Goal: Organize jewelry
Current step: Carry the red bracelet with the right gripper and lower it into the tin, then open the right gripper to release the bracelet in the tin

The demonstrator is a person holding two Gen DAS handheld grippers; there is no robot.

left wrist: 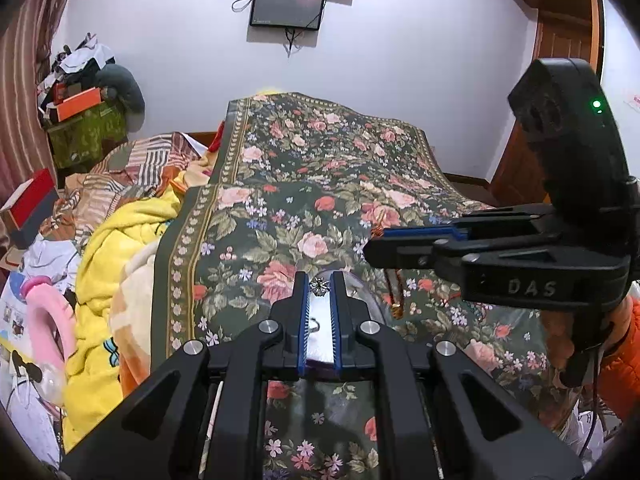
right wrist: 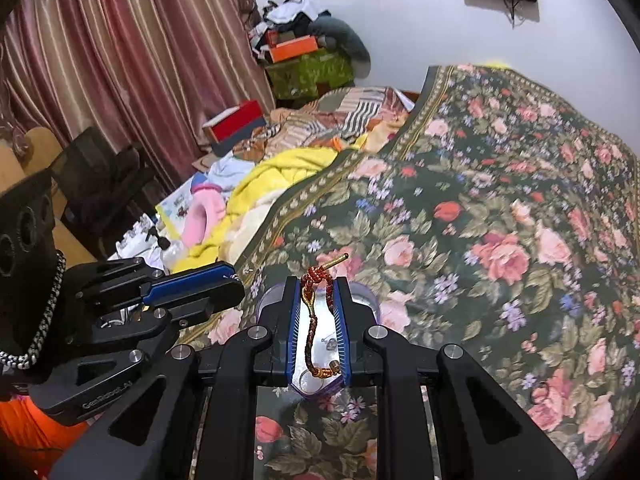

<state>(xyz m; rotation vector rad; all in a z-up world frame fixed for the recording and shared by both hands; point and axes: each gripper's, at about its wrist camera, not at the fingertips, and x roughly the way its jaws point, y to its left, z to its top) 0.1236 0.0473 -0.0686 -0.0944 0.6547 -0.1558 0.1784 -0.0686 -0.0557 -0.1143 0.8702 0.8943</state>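
My left gripper [left wrist: 320, 280] is shut on a small silver flower-shaped jewel [left wrist: 320, 286] held at its fingertips. Under it lies a clear container with a purplish rim [left wrist: 366, 294], with small pieces inside. My right gripper [right wrist: 318, 284] is shut on a red-and-gold braided bracelet [right wrist: 316, 280]; its knot and gold toggle stick out past the tips and the cord hangs back between the fingers. The same container [right wrist: 370, 298] sits below. In the left wrist view the right gripper [left wrist: 376, 244] comes in from the right with the bracelet [left wrist: 394, 296] dangling. The left gripper [right wrist: 236, 284] shows at the left of the right wrist view.
A floral bedspread [left wrist: 320, 168] covers the bed under both grippers. A yellow blanket [left wrist: 108, 264], a pink item [left wrist: 48, 316] and boxes [left wrist: 80, 104] lie to the left by a striped curtain [right wrist: 120, 60]. An orange sleeve [left wrist: 618, 364] is at the right, with a wooden door [left wrist: 568, 40] behind.
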